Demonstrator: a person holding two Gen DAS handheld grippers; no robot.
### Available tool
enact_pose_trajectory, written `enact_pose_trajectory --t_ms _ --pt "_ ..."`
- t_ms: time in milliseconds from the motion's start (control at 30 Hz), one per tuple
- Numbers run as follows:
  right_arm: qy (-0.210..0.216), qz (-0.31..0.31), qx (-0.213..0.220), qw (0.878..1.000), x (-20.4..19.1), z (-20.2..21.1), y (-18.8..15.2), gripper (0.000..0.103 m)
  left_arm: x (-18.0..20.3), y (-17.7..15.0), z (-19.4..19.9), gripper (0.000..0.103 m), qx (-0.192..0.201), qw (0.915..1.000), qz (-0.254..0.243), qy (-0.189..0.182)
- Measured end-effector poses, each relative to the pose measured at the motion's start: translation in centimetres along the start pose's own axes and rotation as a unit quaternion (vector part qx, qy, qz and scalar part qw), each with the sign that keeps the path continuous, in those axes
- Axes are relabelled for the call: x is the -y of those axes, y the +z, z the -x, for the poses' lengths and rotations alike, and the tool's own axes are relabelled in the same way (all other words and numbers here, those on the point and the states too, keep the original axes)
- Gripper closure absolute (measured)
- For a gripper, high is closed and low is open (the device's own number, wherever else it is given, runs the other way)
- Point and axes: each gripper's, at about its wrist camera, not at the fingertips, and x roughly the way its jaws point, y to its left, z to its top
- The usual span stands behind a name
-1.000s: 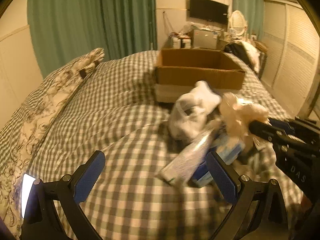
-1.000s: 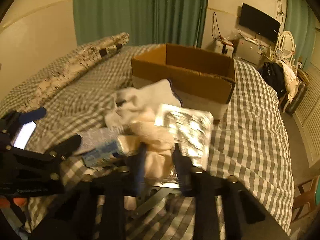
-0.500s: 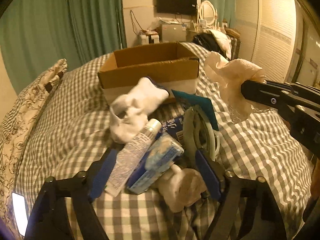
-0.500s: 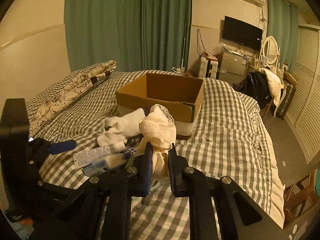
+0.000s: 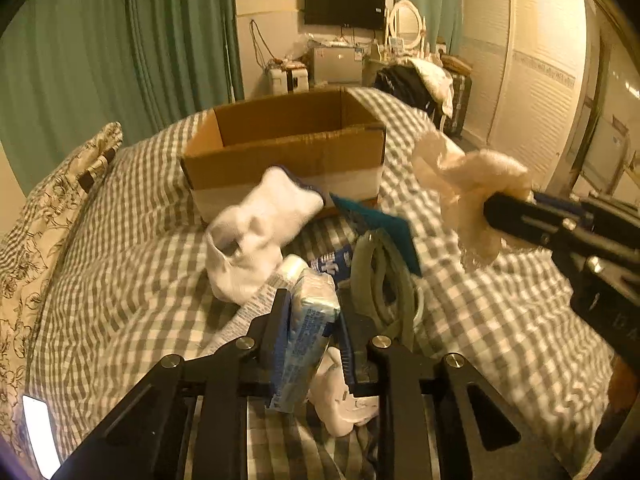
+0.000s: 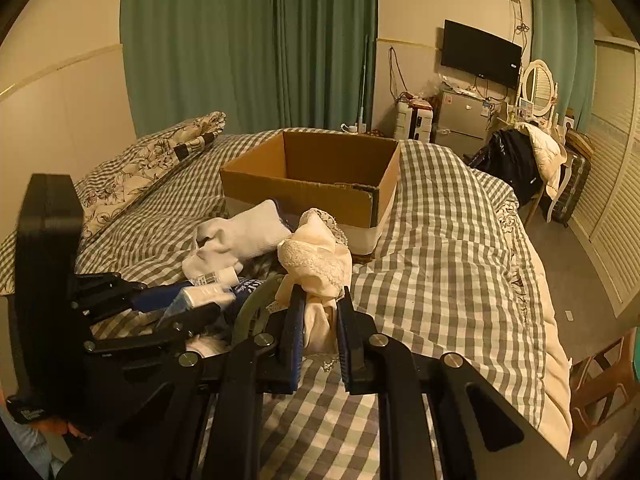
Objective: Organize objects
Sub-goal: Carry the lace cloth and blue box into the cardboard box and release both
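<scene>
My left gripper [image 5: 310, 336], open half a second ago, now clamps the blue packet [image 5: 306, 344], while my right gripper [image 6: 318, 332] still pinches the cream cloth [image 6: 316, 264].

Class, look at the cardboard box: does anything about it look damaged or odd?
Yes. The cardboard box has a ragged, torn top edge at its near right corner. Nothing shows inside it, while the items lie heaped on the bed.
</scene>
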Motion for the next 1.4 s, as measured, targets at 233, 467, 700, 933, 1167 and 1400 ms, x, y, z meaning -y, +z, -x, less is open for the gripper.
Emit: enact_pose_trajectory --t_ms 233,467,700,933,1167,1400 --pt "-0.024 0.019 0.036 0.999 -0.6 3.7 1.6 0.090 -1.0 2.5 5.2 0.081 0.056 0.9982 0.015 -0.013" --pt "-0.034 0.048 0.087 0.994 -1.4 7.1 5.8 0.090 -1.9 7.6 9.6 0.081 0.121 0.9926 0.011 -0.012" --pt "-0.027 0.061 0.115 0.991 -1.0 5.4 12.7 0.090 -3.4 14.2 8.4 0.081 0.153 0.9878 0.007 0.024" --pt "-0.002 0.038 0.094 0.995 0.5 -2.2 19.1 0.090 -5.6 19.6 1.5 0.081 0.152 0.9871 0.004 0.048" --pt "0.004 0.016 0.042 0.999 2.5 -12.1 20.7 0.090 -7.3 21.7 -8.2 0.081 0.111 0.9934 0.014 0.027" --pt "0.020 -0.010 0.001 1.000 4.0 -19.1 19.2 0.089 -9.1 20.4 -14.5 0.081 0.065 0.9969 0.040 0.018"
